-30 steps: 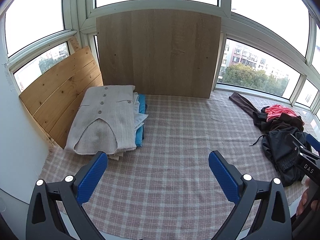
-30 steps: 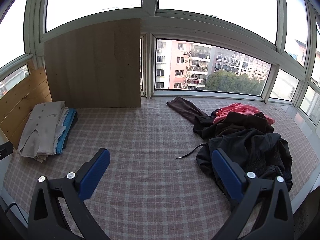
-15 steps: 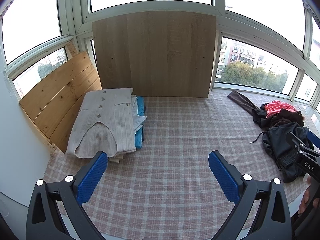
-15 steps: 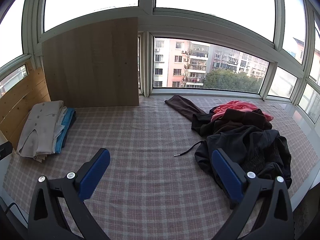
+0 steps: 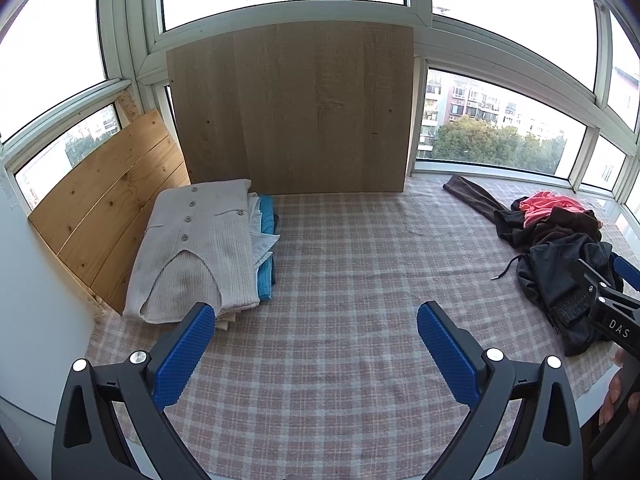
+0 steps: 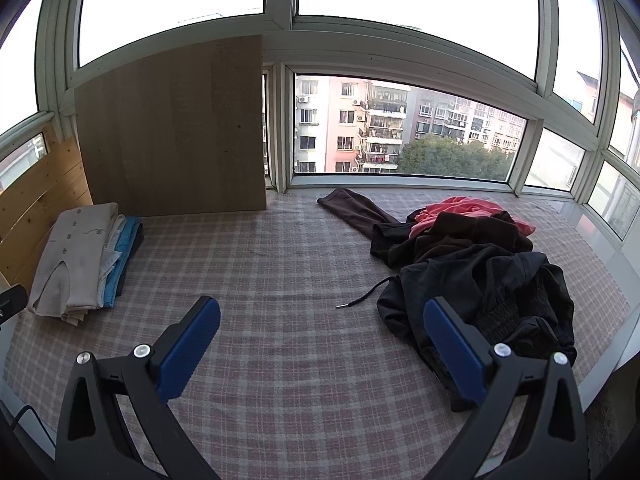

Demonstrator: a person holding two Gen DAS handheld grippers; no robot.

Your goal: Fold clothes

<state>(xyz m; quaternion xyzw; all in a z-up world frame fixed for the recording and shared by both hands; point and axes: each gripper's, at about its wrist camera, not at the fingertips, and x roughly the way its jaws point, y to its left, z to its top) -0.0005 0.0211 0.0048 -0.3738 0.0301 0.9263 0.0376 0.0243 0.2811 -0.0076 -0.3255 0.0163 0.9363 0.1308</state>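
Observation:
A stack of folded clothes [image 5: 200,248] [image 6: 76,260], a beige buttoned knit on top, lies at the left of the checked cloth. A heap of unfolded clothes [image 6: 480,272] [image 5: 560,256], black and brown with a pink garment [image 6: 468,210], lies at the right. My left gripper [image 5: 316,316] is open above the near middle of the cloth, holding nothing. My right gripper [image 6: 320,312] is open too, its right fingertip [image 6: 444,316] in front of the black heap's near edge. The right gripper's body [image 5: 608,300] shows at the right edge of the left wrist view.
A checked cloth [image 6: 280,280] covers the work surface. A large wooden board [image 5: 292,116] leans on the back window and a pine plank panel [image 5: 108,196] on the left one. A black drawstring [image 6: 360,300] trails from the heap. A person's fingers [image 5: 618,392] show at lower right.
Both grippers have drawn back and risen a little, so the cloth and both piles look slightly smaller and farther. Both stayed open and the clothes have not moved.

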